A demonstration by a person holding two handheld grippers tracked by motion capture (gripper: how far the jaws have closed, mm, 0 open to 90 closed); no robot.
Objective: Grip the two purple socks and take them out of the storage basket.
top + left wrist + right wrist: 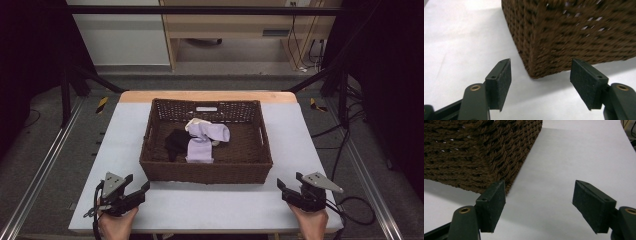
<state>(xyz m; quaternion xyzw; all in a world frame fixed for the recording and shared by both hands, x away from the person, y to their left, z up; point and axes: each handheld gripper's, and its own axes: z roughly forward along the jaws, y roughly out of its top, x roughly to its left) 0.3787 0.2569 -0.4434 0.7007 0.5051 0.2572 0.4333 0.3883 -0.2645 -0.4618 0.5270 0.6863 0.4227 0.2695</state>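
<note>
High view: left gripper (138,191) and right gripper (283,190), jaws spread and empty, flank the basket (205,172) on the surface (210,205).

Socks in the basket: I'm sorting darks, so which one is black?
The black sock at the left of the heap in the basket; the lilac socks and the cream one beside it are pale.

Count: one brown wicker basket (160,165), two lilac socks (200,150), one black sock (176,141), one cream sock (195,122), two handheld grippers (139,191).
</note>
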